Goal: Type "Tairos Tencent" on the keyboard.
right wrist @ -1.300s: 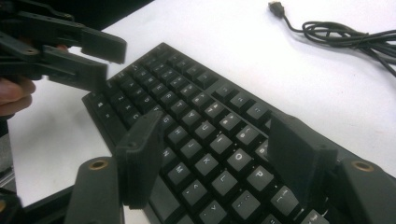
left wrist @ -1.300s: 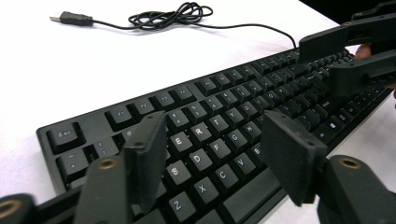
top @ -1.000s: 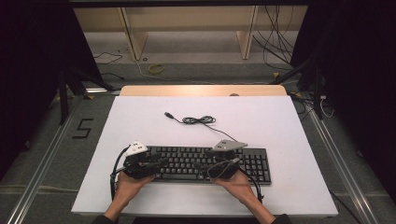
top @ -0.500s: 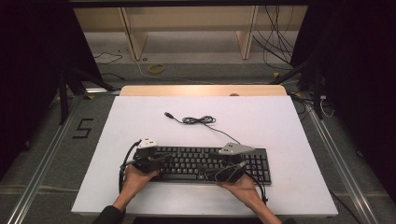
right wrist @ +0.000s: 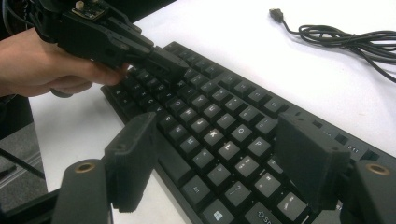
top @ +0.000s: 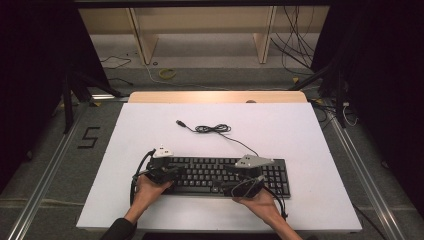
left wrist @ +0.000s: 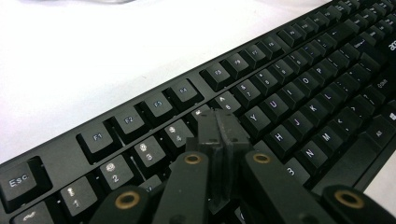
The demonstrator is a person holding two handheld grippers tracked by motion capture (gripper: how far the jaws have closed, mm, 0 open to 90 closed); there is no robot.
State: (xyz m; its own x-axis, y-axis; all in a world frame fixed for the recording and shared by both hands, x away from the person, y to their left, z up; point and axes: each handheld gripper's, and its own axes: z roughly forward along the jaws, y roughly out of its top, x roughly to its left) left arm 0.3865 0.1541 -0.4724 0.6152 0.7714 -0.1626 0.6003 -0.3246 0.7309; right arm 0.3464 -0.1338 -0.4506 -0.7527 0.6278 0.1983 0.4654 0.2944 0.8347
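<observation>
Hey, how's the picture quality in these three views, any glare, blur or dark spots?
High view: evenly lit white table, dark surroundings. Left gripper view: table blown out to glare, near keyboard keys sharp, far ones soft. Right gripper view: its fingers blurred, cable soft.

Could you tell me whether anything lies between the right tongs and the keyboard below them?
Nothing visible does: the right tongs hang open directly over the keyboard, bare keys showing between the jaws.
</observation>
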